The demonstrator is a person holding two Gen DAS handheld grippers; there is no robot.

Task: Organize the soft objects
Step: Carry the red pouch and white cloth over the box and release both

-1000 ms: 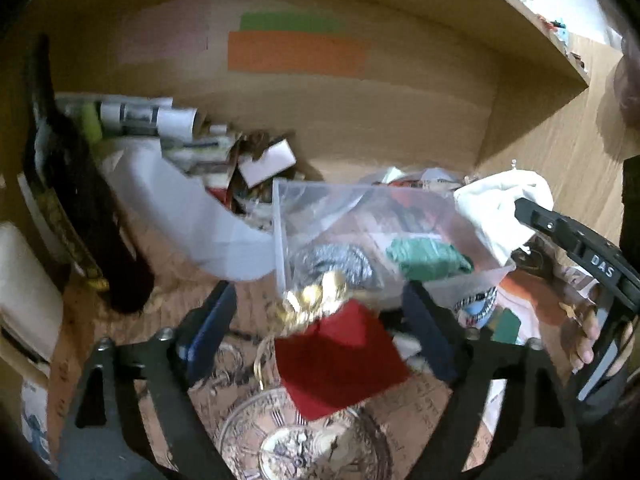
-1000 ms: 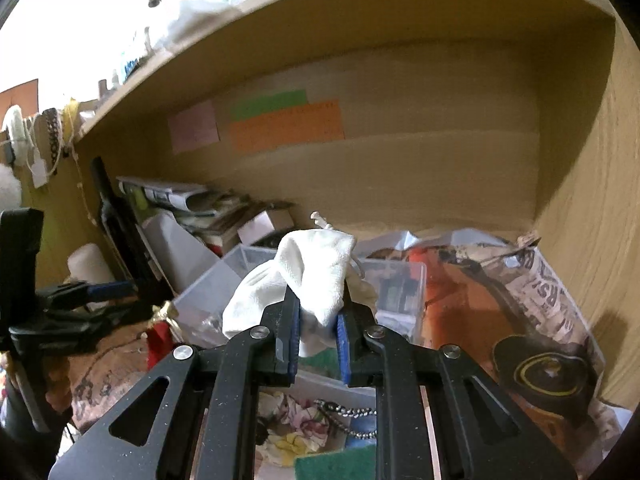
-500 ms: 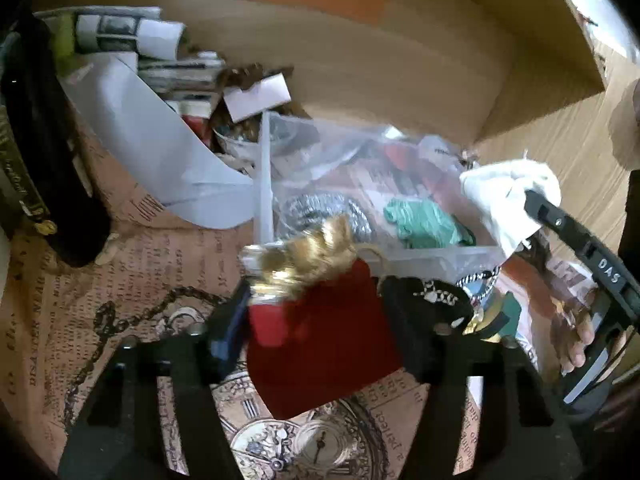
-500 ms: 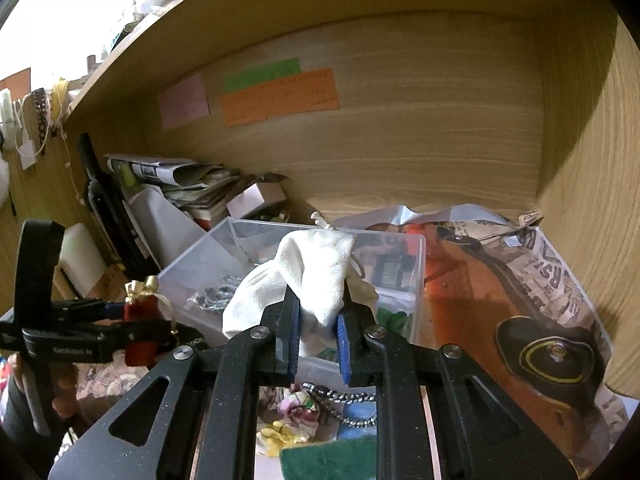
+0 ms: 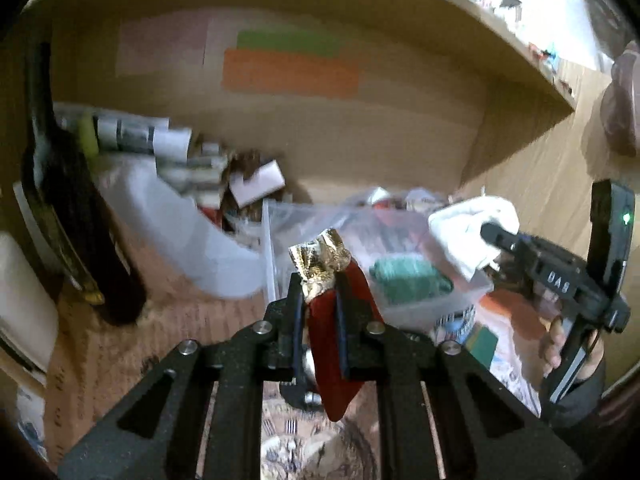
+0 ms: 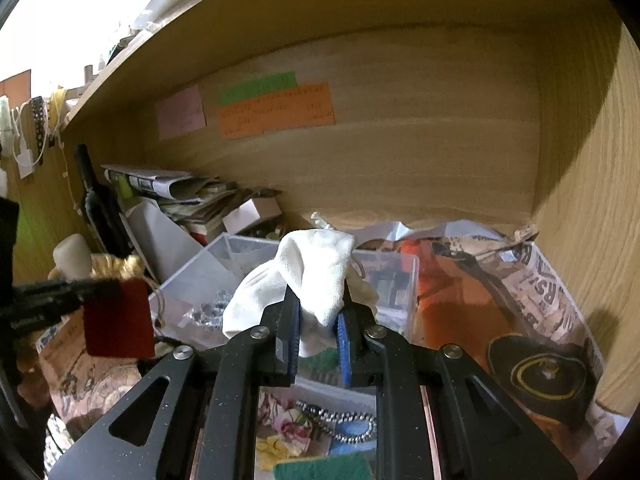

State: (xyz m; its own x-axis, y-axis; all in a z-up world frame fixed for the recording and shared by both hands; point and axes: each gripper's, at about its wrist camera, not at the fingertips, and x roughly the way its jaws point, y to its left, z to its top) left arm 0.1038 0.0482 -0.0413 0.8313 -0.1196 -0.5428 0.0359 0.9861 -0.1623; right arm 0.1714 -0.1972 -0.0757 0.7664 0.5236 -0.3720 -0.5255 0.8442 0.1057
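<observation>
My left gripper (image 5: 318, 292) is shut on a red pouch (image 5: 336, 344) with a gold ruffled top and holds it lifted in front of the clear plastic bin (image 5: 436, 304). The pouch also shows in the right wrist view (image 6: 118, 318), hanging left of the bin (image 6: 400, 280). My right gripper (image 6: 318, 312) is shut on a white cloth pouch (image 6: 316, 272) and holds it above the bin's near wall. In the left wrist view the white pouch (image 5: 468, 232) hangs over the bin's right side. A green soft item (image 5: 408, 280) lies inside the bin.
A dark bottle (image 5: 68, 216) stands at the left. Rolled papers (image 6: 160, 184) and a small white box (image 6: 252, 212) are stacked behind the bin. A second tray (image 6: 320, 420) with floral cloth, a bead chain and a green sponge sits near me. Wooden shelf walls (image 6: 580, 200) enclose the right.
My left gripper has closed on the red pouch and lifted it off the paper-covered surface. My right gripper still holds the white pouch and has moved closer over the bin.
</observation>
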